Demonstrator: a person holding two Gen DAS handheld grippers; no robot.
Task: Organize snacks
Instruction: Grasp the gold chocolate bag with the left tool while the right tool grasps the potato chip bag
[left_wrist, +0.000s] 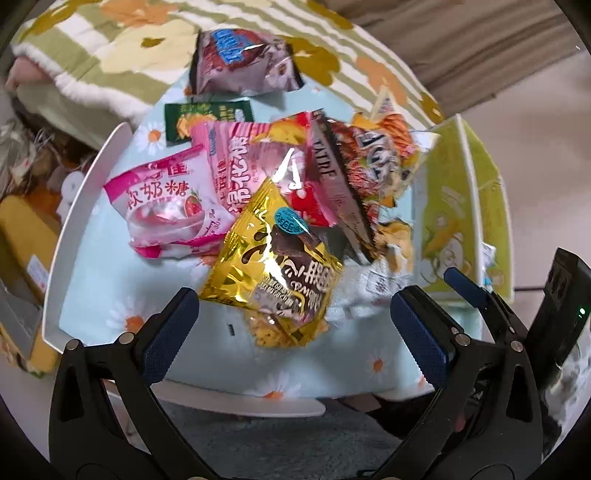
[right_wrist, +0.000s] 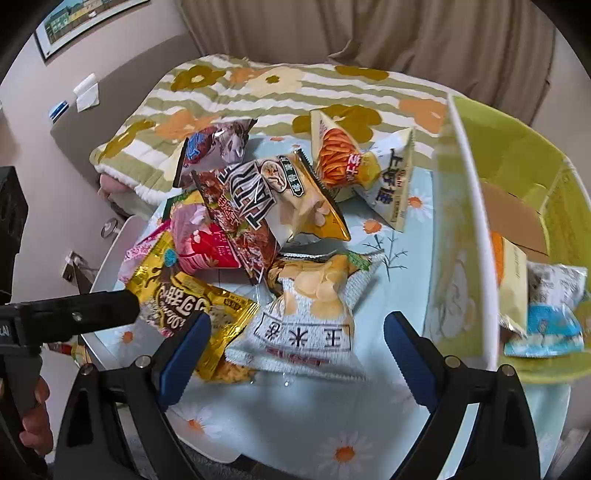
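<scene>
Left wrist view: the left gripper hangs with its blue-padded jaws wide apart over a heap of snack packets on a small white table spread with a daisy-print cloth. Nothing is gripped; a gold foil packet lies nearest, its lower end between the two pads but apparently touching neither. Beside it sit a pink candy bag and a dark box tilted on the pile. A green storage bin stands at the table's right edge.

In the right wrist view, the right gripper is likewise spread and empty, poised above a white-and-yellow corn snack bag. The same bin already holds a few packets, among them a blue-and-white packet; motion blur leaves its other contents hard to read. A hand grips the left tool's handle at frame edge. Behind, a flower-patterned quilt covers a bed.
</scene>
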